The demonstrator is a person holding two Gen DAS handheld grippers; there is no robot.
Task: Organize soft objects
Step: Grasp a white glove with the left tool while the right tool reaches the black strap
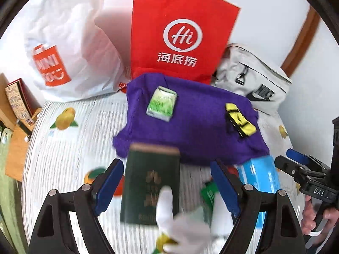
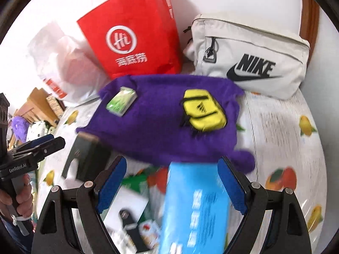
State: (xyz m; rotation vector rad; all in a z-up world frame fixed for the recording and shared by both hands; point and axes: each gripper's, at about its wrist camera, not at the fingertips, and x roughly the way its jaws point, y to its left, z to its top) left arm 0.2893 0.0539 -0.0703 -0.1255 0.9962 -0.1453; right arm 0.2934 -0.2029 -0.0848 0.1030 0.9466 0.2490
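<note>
Since both grippers hang wide open and empty, I'd pinch the purple knit cloth (image 1: 190, 122) by its near corners: left gripper (image 1: 167, 187), right gripper (image 2: 171, 184). It lies mid-bed, fuzzy and floppy, with a boxy green pack (image 1: 162, 103) and puffy yellow pouch (image 2: 202, 111) on top that'll slide off.

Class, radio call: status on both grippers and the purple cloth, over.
Left gripper open, right gripper open, nothing gripped. Purple cloth spread on bed. Green packet and yellow pouch lie on it.
</note>
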